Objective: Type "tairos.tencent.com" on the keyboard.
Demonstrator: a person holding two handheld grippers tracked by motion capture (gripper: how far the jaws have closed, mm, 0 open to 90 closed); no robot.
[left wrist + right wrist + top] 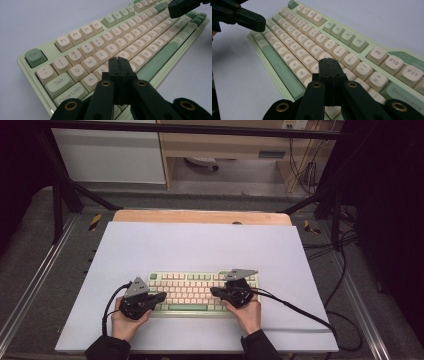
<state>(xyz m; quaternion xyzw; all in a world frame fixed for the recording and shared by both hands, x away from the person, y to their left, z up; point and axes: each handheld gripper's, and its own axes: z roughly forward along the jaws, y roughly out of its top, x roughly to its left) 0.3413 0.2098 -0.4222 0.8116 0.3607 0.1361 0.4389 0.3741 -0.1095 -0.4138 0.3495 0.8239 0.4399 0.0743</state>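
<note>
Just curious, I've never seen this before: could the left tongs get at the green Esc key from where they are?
Probably yes. The left tongs hover shut above the letter keys near A and S, and the Esc key sits uncovered at the keyboard's corner with nothing between.
</note>
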